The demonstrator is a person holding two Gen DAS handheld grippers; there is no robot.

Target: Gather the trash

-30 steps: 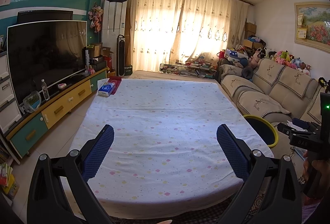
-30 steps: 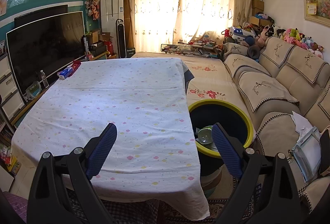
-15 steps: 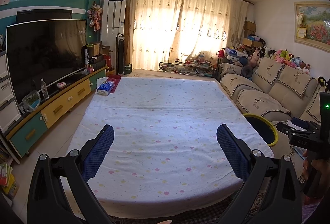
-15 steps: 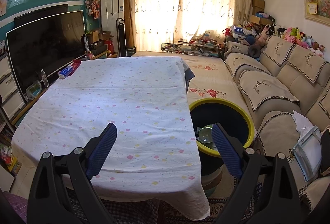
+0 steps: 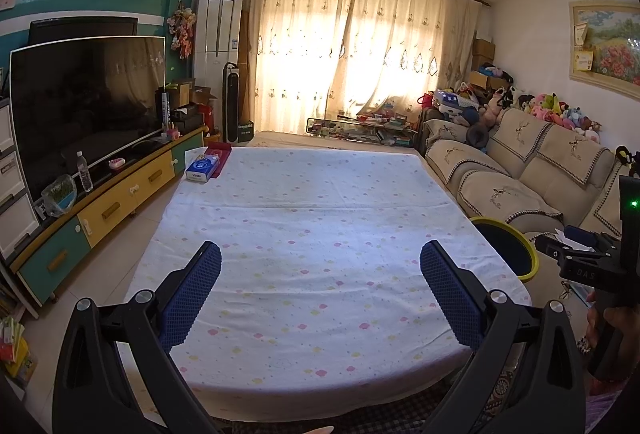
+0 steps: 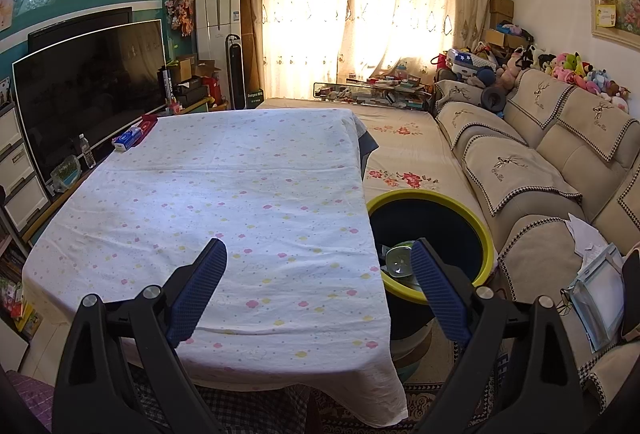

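A round trash bin with a yellow-green rim (image 6: 432, 230) stands on the floor beside the table's right edge; a crushed metal can (image 6: 398, 260) lies inside. The bin also shows in the left wrist view (image 5: 506, 248). My left gripper (image 5: 320, 298) is open and empty above the near part of the table. My right gripper (image 6: 318, 294) is open and empty above the table's near right corner, its right finger (image 6: 438, 294) over the bin. The right gripper's body shows at the far right of the left wrist view (image 5: 600, 266).
A table under a white dotted cloth (image 5: 320, 234) fills the middle. A blue tissue box (image 5: 203, 169) and a red item (image 5: 219, 154) sit at its far left corner. A TV and cabinet (image 5: 84, 106) stand left, a beige sofa (image 6: 540, 174) right.
Both views have shifted very slightly; the bin sits a touch lower in the right wrist view. Both grippers stay open and empty.
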